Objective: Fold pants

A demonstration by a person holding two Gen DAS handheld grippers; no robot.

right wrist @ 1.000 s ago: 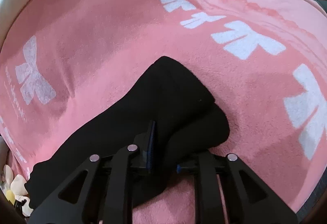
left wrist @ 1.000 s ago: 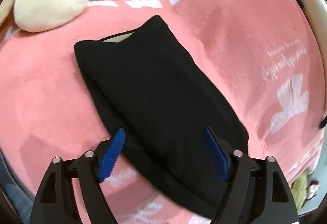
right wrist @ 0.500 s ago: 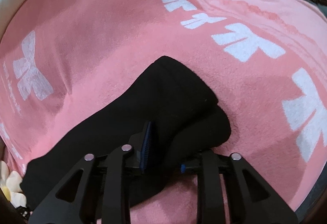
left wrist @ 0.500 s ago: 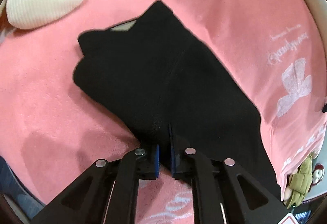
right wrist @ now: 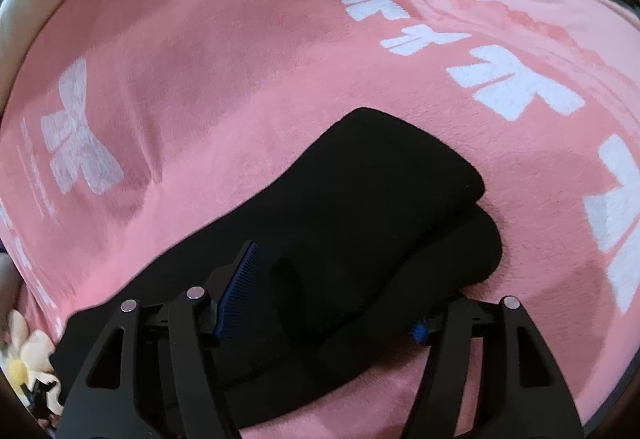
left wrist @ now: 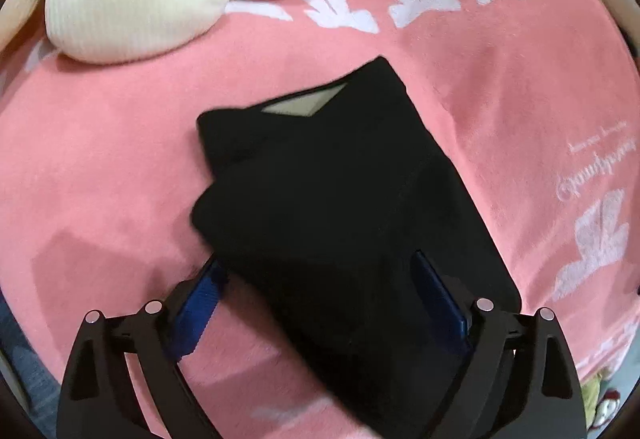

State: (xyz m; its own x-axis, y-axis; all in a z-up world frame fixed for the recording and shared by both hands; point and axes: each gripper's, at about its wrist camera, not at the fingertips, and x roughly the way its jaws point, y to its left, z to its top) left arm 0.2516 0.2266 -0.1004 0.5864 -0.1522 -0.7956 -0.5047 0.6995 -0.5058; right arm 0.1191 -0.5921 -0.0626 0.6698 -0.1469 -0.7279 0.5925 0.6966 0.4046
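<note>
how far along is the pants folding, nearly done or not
Nearly done, it seems. Done: the black pants lie doubled into a compact stack on the pink blanket, layers visible at the rounded fold. In hand: nothing; the left gripper and right gripper both straddle the cloth, open. Left: perhaps one more fold or squaring up.

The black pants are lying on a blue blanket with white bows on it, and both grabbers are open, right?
Not quite. The blanket is pink, not blue, as both wrist views show. The rest holds: the black pants lie on it, it has white bows, and the left gripper and right gripper are open.
</note>
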